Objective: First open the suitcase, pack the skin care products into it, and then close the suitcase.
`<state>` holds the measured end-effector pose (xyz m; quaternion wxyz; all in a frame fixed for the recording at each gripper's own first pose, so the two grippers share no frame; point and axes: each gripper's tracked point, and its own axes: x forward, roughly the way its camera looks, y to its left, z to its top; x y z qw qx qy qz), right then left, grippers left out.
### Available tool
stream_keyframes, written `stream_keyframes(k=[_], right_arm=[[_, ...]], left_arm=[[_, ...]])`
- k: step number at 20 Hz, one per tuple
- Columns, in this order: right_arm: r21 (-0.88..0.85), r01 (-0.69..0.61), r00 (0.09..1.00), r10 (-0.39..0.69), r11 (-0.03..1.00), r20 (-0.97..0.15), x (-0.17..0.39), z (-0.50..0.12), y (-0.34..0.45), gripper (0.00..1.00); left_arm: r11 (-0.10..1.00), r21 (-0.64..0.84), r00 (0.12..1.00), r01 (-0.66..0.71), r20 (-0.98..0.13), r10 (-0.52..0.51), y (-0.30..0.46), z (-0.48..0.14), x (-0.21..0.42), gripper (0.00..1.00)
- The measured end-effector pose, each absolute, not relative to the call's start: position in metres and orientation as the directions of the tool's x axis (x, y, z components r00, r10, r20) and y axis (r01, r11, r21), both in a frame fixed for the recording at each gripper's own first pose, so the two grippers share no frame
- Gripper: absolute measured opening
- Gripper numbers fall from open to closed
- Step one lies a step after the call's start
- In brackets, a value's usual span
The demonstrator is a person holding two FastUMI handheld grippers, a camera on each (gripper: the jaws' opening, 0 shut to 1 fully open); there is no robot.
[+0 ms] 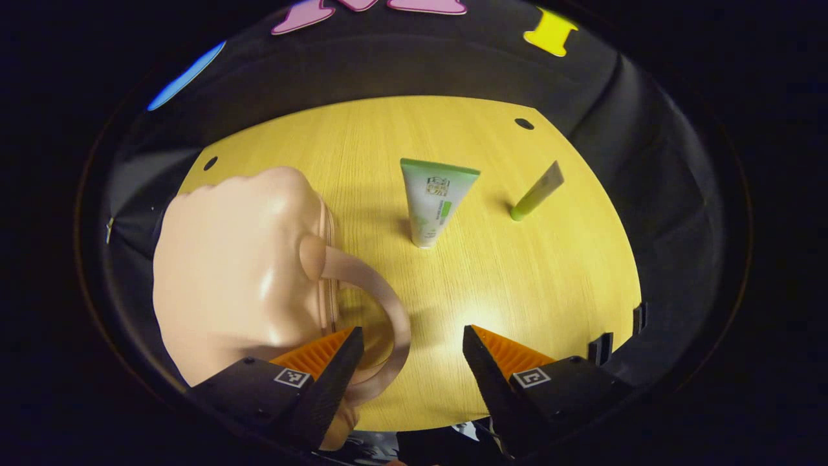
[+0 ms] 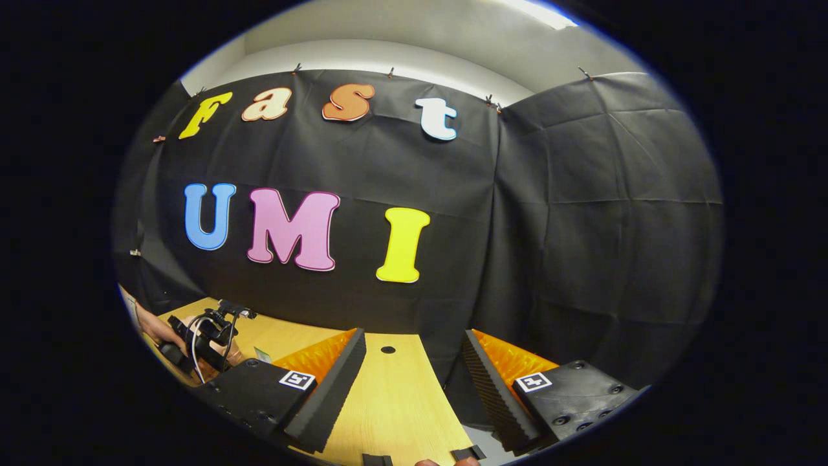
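Opening comes first: left gripper view has the left gripper point(image 1: 409, 353) spread empty by the closed suitcase point(image 1: 239, 272) handle, tubes point(image 1: 435, 202) standing beyond, needing its zip found; right gripper view has the right gripper point(image 2: 414, 362) spread, idle.

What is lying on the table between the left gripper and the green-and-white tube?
Nothing: in the left gripper view, bare wooden table separates the open left gripper from the standing green-and-white tube. The pink suitcase sits off to the side.
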<state>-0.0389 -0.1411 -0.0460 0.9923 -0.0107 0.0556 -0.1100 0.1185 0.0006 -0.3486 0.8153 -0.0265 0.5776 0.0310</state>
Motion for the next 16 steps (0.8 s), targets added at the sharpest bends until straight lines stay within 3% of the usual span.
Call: stream_keyframes(k=[6,7,9,16], right_arm=[[-0.020,0.254,0.957,-0.254,0.967,-0.139,-0.049,-0.054,-0.155,0.96],[-0.015,0.254,0.957,-0.254,0.967,-0.139,-0.048,-0.055,-0.156,0.96],[-0.004,0.246,0.958,-0.244,0.969,-0.147,-0.045,-0.058,-0.154,0.94],[0.008,0.160,0.978,-0.158,0.987,-0.135,-0.020,-0.060,-0.143,0.96]], left_arm=[[0.999,0.018,0.302,-0.032,-0.953,0.027,0.004,-0.366,0.129,0.84],[0.999,0.042,0.298,-0.032,-0.953,0.049,0.013,-0.370,0.129,0.46],[0.998,0.012,0.272,-0.066,-0.962,0.030,0.010,-0.373,0.123,0.18],[0.994,-0.086,0.355,-0.066,-0.933,-0.057,0.015,-0.287,0.128,0.13]])
